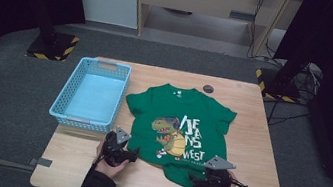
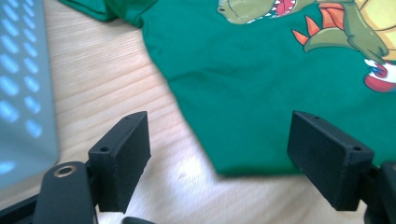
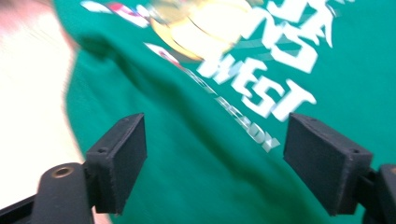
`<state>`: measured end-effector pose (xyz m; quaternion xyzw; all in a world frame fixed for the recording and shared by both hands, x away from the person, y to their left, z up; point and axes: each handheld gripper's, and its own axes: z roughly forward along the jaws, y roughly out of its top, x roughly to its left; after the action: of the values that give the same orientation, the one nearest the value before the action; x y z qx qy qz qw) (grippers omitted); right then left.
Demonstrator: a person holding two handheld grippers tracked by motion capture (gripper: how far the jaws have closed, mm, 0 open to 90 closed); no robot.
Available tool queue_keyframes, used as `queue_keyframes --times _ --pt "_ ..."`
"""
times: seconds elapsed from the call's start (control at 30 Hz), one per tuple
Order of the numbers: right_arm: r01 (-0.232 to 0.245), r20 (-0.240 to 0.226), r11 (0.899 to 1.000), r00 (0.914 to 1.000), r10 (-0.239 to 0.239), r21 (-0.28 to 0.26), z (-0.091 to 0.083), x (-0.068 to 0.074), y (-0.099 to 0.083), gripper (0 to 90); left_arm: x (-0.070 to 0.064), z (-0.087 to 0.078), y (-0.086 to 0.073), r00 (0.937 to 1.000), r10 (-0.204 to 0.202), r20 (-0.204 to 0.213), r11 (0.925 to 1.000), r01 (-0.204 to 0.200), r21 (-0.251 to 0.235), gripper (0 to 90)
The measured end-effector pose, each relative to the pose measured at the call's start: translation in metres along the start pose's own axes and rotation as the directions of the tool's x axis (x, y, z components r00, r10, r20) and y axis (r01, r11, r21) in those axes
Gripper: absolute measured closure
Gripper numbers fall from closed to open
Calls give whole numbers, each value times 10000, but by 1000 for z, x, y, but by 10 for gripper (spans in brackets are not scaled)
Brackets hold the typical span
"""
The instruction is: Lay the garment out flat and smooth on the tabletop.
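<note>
at shirt hem | left gripper (image 2: 219, 158) wide apart, empty | right gripper (image 3: 215, 163) wide apart over green t-shirt (image 1: 177, 125)

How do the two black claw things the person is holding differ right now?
The left gripper sits at the green T-shirt's lower left corner, with bare table under one jaw; the right gripper hangs over the shirt's bottom hem, with cloth under both. The right gripper view is blurred, the left one sharp. Both are open, holding nothing.

The right gripper's (image 3: 215, 163) two black jaws stand wide apart over a green cotton T-shirt (image 3: 187, 154) with white lettering (image 3: 275, 88). Pale wooden counter (image 3: 32, 93) shows at left, blurred.
</note>
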<state>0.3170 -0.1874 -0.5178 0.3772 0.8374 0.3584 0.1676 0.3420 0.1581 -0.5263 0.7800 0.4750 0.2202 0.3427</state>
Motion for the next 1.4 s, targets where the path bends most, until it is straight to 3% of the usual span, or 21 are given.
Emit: queue_keyframes --times 0.17,0.27,0.5,0.7,0.9,1.2,1.3,1.4 --pt "-46 -514 9986 9987 19 -534 3 13 12 241 7 -16 -19 9997 -97 -233 10000 97 -21 204" --pt "-18 -563 9980 9984 -18 -639 6 18 18 257 11 -22 -26 9990 -117 -441 9999 117 5 199" --pt "57 -674 9944 9976 -129 -1053 16 31 39 262 12 -22 -28 9977 88 -665 9999 -78 150 189" --pt "-4 -761 9920 9971 -93 -1266 27 40 52 273 19 -21 -30 9975 -321 -635 9994 330 128 176" --pt "708 -532 9905 9956 -775 -1180 39 59 67 282 23 -21 -30 9950 -684 -731 9973 700 198 161" --pt "869 -864 9897 9915 -970 -1137 56 75 75 297 24 -18 -28 9919 -964 -829 9948 986 235 153" --pt "624 -1084 9911 9913 -753 -1176 63 77 76 305 24 -16 -27 9908 -1026 -881 9941 1052 250 138" --pt "930 -968 9899 9899 -1034 -1068 70 81 75 311 23 -16 -27 9903 -1052 -913 9938 1081 271 123"
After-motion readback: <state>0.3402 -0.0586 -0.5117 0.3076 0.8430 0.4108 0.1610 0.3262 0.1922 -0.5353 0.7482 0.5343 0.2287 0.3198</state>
